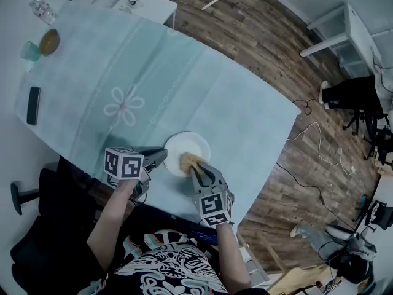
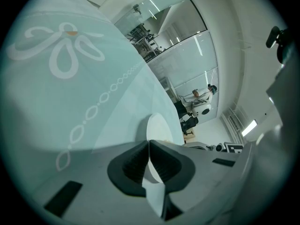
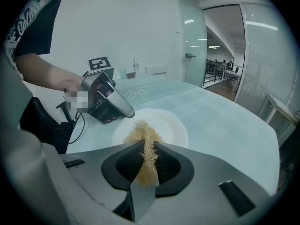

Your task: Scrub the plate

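Observation:
A white plate (image 1: 190, 147) lies on the pale green tablecloth (image 1: 123, 72) near the table's front edge. My left gripper (image 1: 163, 156) is shut on the plate's left rim; in the left gripper view the plate (image 2: 158, 129) runs edge-on between the closed jaws of the left gripper (image 2: 149, 148). My right gripper (image 1: 195, 169) is shut on a tan fibrous scrubber (image 1: 190, 161) that rests on the plate's near side. From the right gripper view, the scrubber (image 3: 144, 142) sticks out of the right gripper (image 3: 149, 150) onto the plate (image 3: 166, 124), with the left gripper (image 3: 123, 108) at the plate's left rim.
A black phone (image 1: 33, 105) lies at the cloth's left edge. A brown-filled bowl (image 1: 49, 41), a teal cup (image 1: 29, 50) and a clear bottle (image 1: 42, 8) stand at the far left corner. Beyond the table is a white side table (image 1: 147, 3). Cables (image 1: 319, 140) trail on the wood floor at right.

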Action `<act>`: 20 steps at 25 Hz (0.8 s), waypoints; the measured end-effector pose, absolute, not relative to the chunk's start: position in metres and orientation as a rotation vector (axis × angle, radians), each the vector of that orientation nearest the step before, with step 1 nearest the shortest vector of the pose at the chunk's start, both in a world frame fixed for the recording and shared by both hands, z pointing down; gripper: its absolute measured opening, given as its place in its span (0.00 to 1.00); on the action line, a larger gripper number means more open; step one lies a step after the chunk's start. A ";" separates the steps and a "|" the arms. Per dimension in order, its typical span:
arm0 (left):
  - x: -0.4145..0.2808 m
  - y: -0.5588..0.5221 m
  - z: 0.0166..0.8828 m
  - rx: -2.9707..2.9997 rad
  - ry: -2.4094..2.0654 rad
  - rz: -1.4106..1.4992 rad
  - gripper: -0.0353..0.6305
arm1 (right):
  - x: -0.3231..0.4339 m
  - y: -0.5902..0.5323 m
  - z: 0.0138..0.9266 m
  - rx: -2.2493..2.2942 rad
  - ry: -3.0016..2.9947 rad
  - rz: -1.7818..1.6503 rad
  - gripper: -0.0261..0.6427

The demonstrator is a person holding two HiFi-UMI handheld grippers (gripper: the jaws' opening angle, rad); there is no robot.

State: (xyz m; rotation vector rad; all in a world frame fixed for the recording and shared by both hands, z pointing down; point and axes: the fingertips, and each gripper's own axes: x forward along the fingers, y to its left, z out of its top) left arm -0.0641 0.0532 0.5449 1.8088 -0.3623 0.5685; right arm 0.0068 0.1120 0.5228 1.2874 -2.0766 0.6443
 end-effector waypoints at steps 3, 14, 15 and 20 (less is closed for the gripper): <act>-0.064 0.054 0.545 1.809 -0.363 0.568 0.07 | 0.001 0.114 0.523 1.269 -2.089 0.648 0.14; -0.063 0.053 0.539 1.804 -0.349 0.558 0.07 | -0.028 0.106 0.521 1.203 -2.156 0.642 0.14; -0.063 0.054 0.539 1.803 -0.345 0.557 0.07 | -0.030 0.104 0.519 1.205 -2.163 0.645 0.14; -0.062 0.057 0.535 1.806 -0.323 0.550 0.06 | -0.033 0.092 0.516 1.218 -2.175 0.647 0.14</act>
